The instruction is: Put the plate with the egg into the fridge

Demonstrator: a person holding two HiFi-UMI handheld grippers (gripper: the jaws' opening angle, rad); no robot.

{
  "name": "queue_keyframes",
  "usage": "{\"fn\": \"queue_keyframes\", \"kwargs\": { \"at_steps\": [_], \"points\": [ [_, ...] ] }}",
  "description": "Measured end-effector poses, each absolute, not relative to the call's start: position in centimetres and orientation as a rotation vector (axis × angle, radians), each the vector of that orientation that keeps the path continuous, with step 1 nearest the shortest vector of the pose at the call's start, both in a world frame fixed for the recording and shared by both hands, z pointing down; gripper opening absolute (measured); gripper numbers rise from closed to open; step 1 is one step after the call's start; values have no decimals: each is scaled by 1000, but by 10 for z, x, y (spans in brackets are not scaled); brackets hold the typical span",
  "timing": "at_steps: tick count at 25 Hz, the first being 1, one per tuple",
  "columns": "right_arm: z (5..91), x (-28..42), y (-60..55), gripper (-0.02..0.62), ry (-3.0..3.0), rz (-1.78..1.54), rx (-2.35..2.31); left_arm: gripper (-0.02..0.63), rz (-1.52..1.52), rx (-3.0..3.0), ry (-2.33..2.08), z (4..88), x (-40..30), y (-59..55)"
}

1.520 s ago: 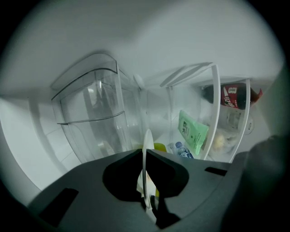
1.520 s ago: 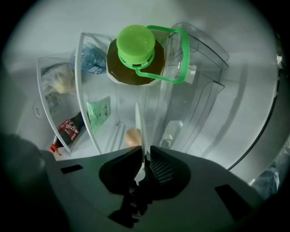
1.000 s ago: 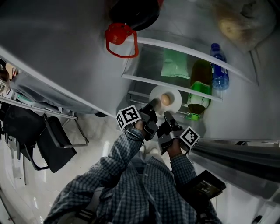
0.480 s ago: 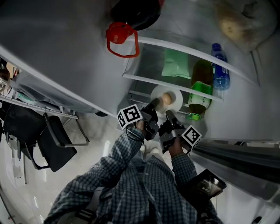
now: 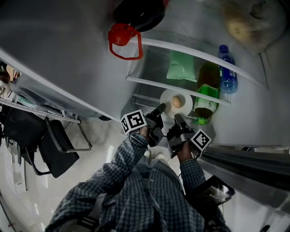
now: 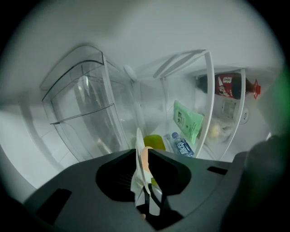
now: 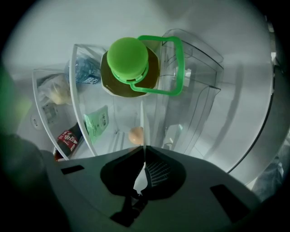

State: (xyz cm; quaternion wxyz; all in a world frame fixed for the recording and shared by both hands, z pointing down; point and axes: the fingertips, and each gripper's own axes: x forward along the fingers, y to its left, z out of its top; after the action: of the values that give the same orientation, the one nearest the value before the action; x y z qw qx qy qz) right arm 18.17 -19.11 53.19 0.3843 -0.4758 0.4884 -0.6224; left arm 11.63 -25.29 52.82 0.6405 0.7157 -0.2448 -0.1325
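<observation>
Head view, looking steeply down into an open fridge (image 5: 68, 54). A person in a checked shirt (image 5: 149, 199) holds the left gripper (image 5: 161, 108) and the right gripper (image 5: 177, 118) side by side, both reaching to the near rim of a white plate (image 5: 168, 96).

The egg (image 5: 177, 102) lies at the middle of the plate. The plate is inside the fridge opening, below the glass shelf (image 5: 154, 83) that carries a green packet (image 5: 181, 66). It lies just beside a green-capped bottle (image 5: 206, 96). Whether the plate rests on a shelf cannot be told.

Left gripper view: the fingers (image 6: 170, 168) are pressed onto the plate's rim, with the plate seen edge-on between them and the egg just behind.

Right gripper view: the fingers (image 7: 162, 172) likewise pinch the thin white rim, and the egg shows to the left of the plate's edge.

A blue-capped water bottle (image 5: 225, 70) stands beyond the green-capped bottle. A dark bottle with a red cap (image 5: 136, 13) lies on a higher level.
</observation>
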Motion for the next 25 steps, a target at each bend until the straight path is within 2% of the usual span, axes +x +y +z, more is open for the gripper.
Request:
{"fn": "queue_keyframes", "kwargs": {
  "at_steps": [25],
  "points": [
    [539,181,-227,18,1219,-1625,-1238,64,-255,1650,-559,526,108,-233]
  ]
}}
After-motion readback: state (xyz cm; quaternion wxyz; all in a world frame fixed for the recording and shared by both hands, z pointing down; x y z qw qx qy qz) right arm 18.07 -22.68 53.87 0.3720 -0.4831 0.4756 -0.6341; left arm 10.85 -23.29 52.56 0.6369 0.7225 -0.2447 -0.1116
